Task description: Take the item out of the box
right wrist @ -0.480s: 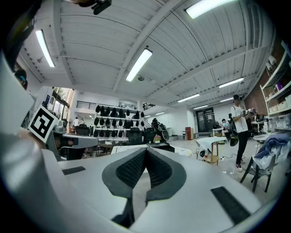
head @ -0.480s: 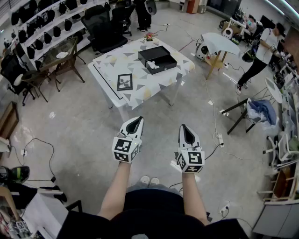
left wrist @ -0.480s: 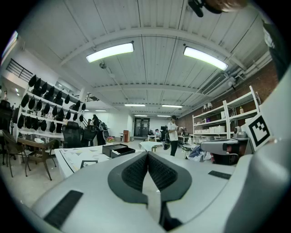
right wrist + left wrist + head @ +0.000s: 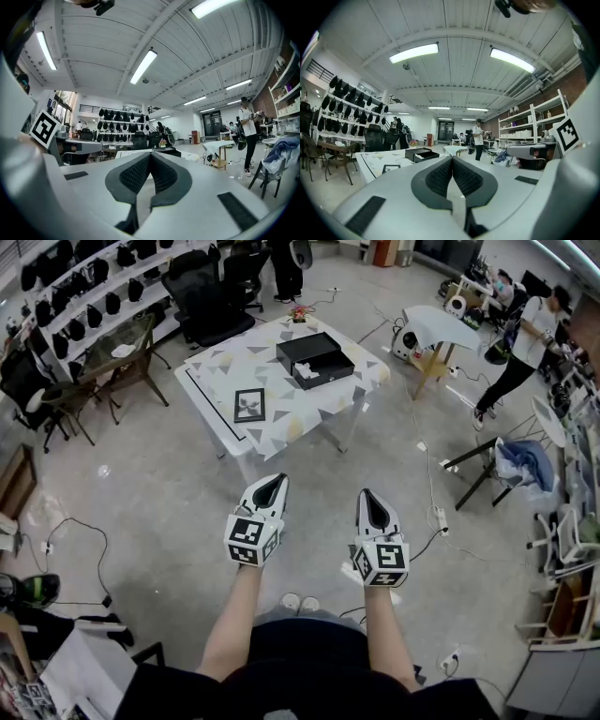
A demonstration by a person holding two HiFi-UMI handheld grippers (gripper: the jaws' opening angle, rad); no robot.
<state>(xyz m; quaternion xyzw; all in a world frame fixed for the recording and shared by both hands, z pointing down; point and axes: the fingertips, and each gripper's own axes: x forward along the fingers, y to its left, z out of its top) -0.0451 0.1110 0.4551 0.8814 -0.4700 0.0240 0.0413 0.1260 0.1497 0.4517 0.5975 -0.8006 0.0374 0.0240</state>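
An open black box (image 4: 315, 358) stands on a table (image 4: 225, 367) with a patterned cloth, far ahead of me. A pale item (image 4: 307, 373) lies inside the box near its front. My left gripper (image 4: 273, 486) and right gripper (image 4: 369, 498) hover side by side over the floor, well short of the table. Both are shut with nothing between their pads. The left gripper view shows the box (image 4: 421, 153) and table (image 4: 375, 161) in the distance past its jaws. In the right gripper view the box (image 4: 164, 151) is barely seen behind the jaw tips.
A small framed picture (image 4: 249, 405) lies on the table's near side. Black office chairs (image 4: 208, 298) and a wooden chair (image 4: 127, 362) stand behind and left of it. A small white table (image 4: 439, 329), people (image 4: 525, 343), cables (image 4: 433, 512) and shelves of black gear (image 4: 80, 296) surround the floor.
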